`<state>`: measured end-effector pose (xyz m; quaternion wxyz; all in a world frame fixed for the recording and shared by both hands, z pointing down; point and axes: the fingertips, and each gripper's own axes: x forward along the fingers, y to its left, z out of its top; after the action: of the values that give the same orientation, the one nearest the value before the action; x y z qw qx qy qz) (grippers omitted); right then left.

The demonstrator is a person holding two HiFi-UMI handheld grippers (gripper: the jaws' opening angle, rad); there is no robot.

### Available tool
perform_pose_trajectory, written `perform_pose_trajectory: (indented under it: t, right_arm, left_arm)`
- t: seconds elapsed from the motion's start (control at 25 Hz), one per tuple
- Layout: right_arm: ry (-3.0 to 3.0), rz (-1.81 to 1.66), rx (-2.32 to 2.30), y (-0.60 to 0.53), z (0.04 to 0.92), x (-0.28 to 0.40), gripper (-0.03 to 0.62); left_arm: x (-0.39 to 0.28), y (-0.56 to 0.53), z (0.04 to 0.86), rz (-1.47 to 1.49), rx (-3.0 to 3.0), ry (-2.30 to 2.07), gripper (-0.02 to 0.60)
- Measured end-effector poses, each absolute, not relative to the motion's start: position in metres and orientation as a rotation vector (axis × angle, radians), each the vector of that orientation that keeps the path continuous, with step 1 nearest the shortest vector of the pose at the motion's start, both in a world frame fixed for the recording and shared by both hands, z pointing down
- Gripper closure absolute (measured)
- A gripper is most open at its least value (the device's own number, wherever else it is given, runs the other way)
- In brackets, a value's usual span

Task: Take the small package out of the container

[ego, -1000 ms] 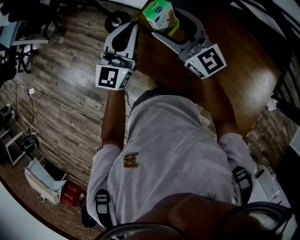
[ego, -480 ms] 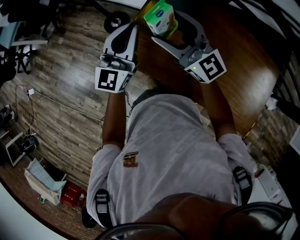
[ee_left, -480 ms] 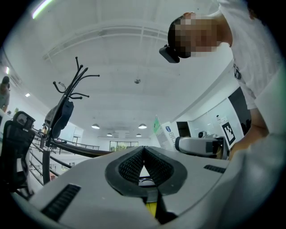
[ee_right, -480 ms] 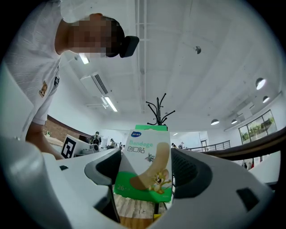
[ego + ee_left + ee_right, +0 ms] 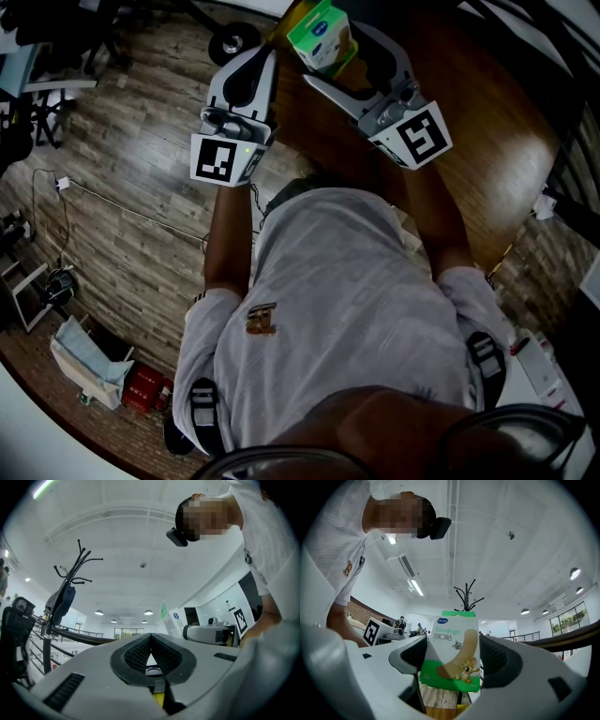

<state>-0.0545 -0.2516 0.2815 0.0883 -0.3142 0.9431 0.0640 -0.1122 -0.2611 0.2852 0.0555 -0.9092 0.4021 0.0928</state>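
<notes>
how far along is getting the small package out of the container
Done: the right gripper has its jaws clamped on the small bandage package, held upright. In hand: lifting it; the frames don't show clearly whether it has cleared the container. The left gripper is shut and empty beside it. Left: carry the package away and set it down.

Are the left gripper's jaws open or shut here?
Shut: on the left gripper the pads meet at the tips, with nothing between them.

Plank floor (image 5: 122,216), wooden table (image 5: 497,141), red box (image 5: 142,386)
</notes>
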Motion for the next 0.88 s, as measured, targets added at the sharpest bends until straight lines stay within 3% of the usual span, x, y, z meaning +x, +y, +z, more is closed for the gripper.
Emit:
perform_pose_trajectory:
  t: [0.88]
  right_arm:
    - [2.816, 0.191, -0.928, -0.2536, 0.284, -0.0539, 0.267]
  left_arm:
    - [-0.109, -0.2651, 0.2856, 0.276, -2.763, 1.21, 0.563]
